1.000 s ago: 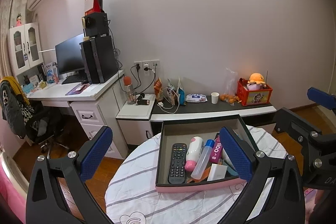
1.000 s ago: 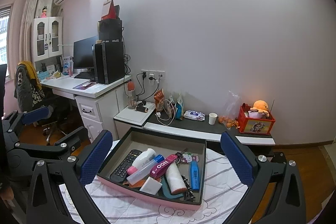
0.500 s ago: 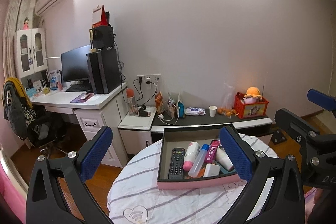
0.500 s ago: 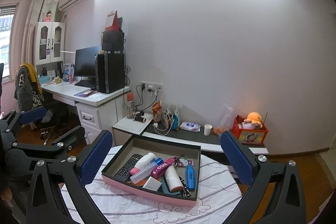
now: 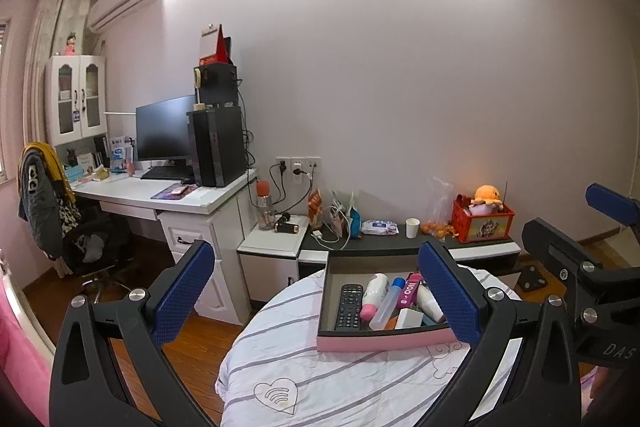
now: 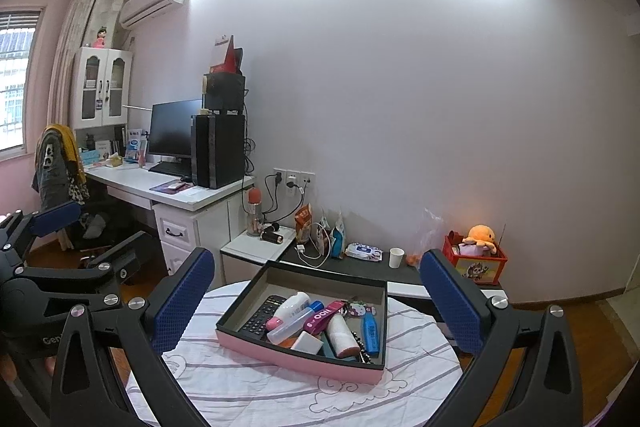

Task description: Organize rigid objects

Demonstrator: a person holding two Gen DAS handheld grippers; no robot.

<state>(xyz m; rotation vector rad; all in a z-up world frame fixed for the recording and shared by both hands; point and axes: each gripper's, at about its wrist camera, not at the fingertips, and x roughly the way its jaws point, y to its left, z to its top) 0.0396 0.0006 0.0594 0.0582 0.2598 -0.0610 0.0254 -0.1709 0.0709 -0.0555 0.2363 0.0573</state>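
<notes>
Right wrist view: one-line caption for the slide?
Open right gripper poised above a pink tray of small items on a striped round table.

Left tongs gape wide above the pink tray of clutter.

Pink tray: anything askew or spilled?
Nothing spilled. The pink tray sits flat on the striped tablecloth; the remote, bottles and tubes lie jumbled and overlapping inside, unsorted. Both grippers are open and empty.

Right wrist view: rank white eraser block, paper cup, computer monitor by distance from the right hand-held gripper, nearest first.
From the right hand-held gripper:
1. White eraser block, in the pink tray's near edge.
2. Paper cup, on the low shelf behind the table.
3. Computer monitor, on the far-left desk.
</notes>
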